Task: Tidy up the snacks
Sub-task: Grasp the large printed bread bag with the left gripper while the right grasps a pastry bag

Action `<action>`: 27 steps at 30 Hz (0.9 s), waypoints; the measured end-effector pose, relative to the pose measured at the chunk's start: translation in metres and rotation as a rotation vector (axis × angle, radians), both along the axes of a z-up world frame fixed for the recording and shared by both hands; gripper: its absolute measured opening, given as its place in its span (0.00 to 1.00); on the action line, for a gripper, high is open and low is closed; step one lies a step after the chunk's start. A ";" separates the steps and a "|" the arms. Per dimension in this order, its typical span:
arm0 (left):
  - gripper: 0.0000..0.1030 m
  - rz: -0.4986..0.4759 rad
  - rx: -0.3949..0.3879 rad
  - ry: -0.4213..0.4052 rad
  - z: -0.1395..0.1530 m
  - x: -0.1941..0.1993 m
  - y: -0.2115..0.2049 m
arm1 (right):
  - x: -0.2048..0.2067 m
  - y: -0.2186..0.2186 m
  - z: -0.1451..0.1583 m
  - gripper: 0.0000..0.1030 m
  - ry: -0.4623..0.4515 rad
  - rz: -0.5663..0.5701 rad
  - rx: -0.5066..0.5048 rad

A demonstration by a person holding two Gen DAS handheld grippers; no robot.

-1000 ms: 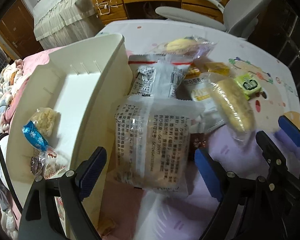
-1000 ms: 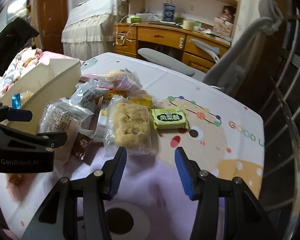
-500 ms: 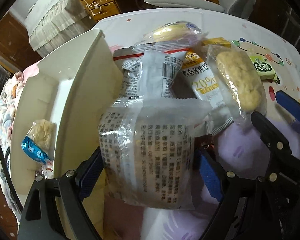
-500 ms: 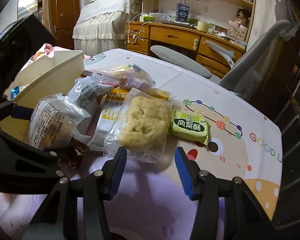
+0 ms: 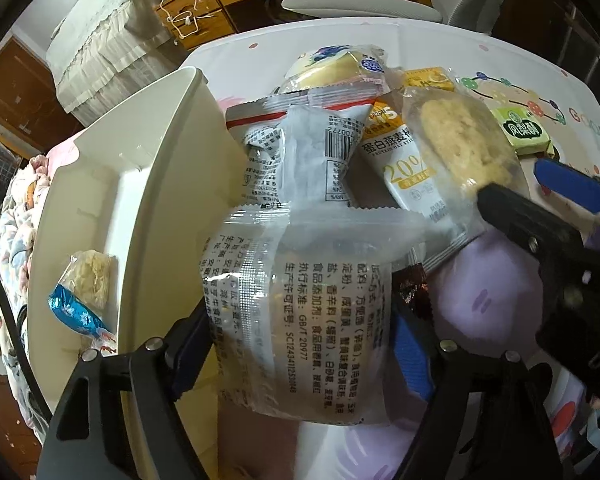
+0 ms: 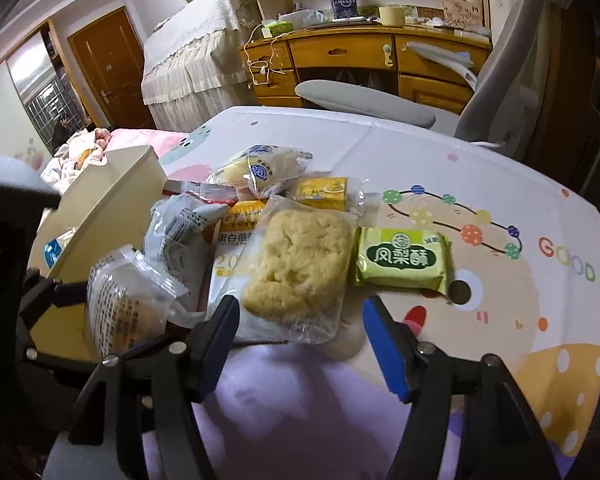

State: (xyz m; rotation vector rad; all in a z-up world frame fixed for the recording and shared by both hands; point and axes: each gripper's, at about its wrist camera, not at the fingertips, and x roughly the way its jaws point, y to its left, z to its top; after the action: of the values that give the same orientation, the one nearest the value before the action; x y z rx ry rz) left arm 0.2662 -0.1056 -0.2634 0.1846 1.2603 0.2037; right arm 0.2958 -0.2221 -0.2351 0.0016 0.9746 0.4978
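Bedroom setting: a wooden desk (image 6: pixel 364 60) and a grey chair (image 6: pixel 380 100) are seen behind a table covered by a cartoon-print cloth (image 6: pixel 500 184). Snacks are piled on the cloth beside a cream bin (image 5: pixel 148 184), which sits at the left with two small packets (image 5: pixel 84 292) inside.

The left gripper (image 5: pixel 300 344) is closed on a clear printed-wrapper cake pack (image 5: pixel 300 300); its jaws have just been closing and both blue pads are pressed against the pack's sides. The pack is held with its long axis running away from the camera, crimped end toward the pile, just beside the bin wall.

The right gripper (image 6: pixel 300 344) is spread, its jaws having just been opening, with nothing pinched. A crumbly yellow cake pack (image 6: pixel 300 264) lies flat just ahead of it, long axis pointing toward the desk. A green pineapple-cake packet (image 6: pixel 404 260) lies just to its right.
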 end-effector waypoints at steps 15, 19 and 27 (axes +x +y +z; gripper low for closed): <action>0.62 -0.030 -0.042 0.009 0.009 -0.011 0.002 | 0.018 0.012 -0.005 0.72 0.075 -0.065 0.043; 0.60 -0.028 -0.057 0.015 0.011 -0.013 0.007 | 0.021 0.013 -0.006 0.58 0.097 -0.078 0.067; 0.57 -0.014 -0.093 0.039 0.014 -0.020 0.017 | 0.015 0.016 0.000 0.41 0.084 -0.073 0.016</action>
State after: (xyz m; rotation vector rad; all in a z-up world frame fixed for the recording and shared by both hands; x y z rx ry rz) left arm 0.2464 -0.0884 -0.2490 0.1174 1.3039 0.1293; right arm 0.3104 -0.2061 -0.2353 0.0725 1.0492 0.4409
